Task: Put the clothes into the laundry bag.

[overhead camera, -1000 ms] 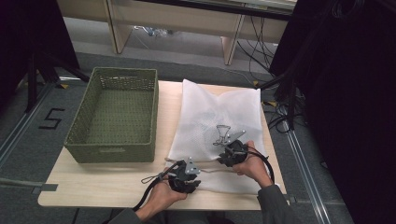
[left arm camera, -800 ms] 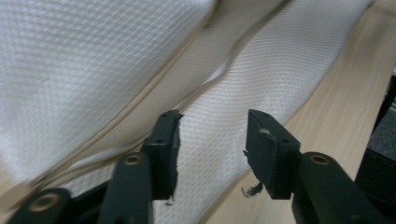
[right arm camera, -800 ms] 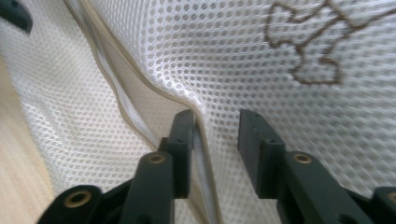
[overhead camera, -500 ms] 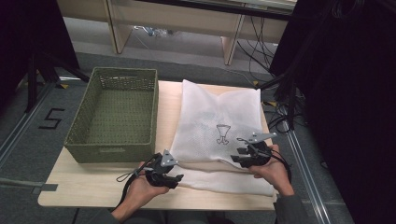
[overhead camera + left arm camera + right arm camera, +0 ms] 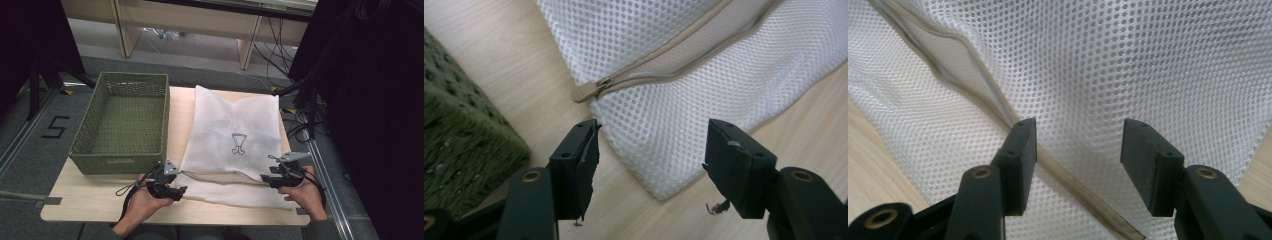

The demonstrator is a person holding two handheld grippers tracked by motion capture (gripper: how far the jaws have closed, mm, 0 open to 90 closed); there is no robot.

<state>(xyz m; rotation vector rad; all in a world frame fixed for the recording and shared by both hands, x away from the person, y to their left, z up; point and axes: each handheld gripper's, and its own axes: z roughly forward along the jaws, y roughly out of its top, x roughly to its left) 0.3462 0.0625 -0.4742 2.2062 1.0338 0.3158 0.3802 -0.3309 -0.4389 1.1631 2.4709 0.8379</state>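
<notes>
White mesh zippered laundry bag [image 5: 232, 145] laid flat, 3 o'clock of green woven basket [image 5: 122, 122]. Left gripper [image 5: 649, 150], right gripper [image 5: 1078, 150]: jaws just opened, nothing gripped. Near corners to be pinched squarely, zipper [image 5: 591, 90] avoided.

Basket [image 5: 122, 125] on table [image 5: 75, 207], left side. Mesh bag [image 5: 235, 135] right of basket, just beside it. Grippers at bag's near corners: left [image 5: 172, 189], right [image 5: 272, 176].

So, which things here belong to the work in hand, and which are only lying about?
In the work:
- white mesh bag, spread flat on the table
- left gripper, open at its near left corner
- right gripper, open at its near right edge

Lying about:
- green basket, beside the bag
- wooden table
</notes>
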